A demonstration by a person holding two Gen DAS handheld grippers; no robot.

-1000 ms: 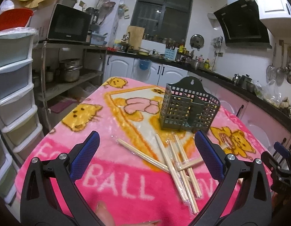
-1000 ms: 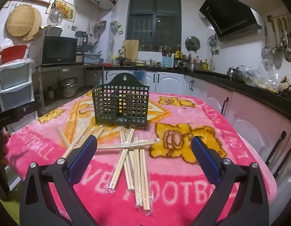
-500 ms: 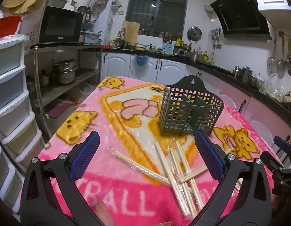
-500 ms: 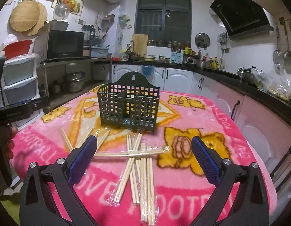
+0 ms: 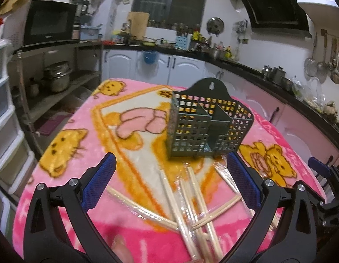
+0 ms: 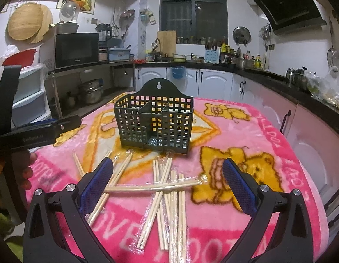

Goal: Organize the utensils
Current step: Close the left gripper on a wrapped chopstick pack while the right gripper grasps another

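Chopsticks [image 6: 167, 188] lie scattered in clear wrappers on pink blanket [image 6: 268, 135], just before dark utensil caddy [image 6: 155, 123] | my left gripper [image 5: 171, 182] spread wide, empty | my right gripper [image 6: 167, 184] likewise, above pile

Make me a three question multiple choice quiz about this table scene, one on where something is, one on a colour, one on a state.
1. Where are the chopsticks?
A in the basket
B on the blanket
C on the floor
2. What colour is the basket?
A dark green
B red
C white
3. What is the right claw doing?
A shut on chopsticks
B open, holding nothing
C shut on the basket

Answers: 1 B, they lie wrapped on the blanket in front of the basket. 2 A, its grid walls are dark green. 3 B, its jaws stand wide apart.
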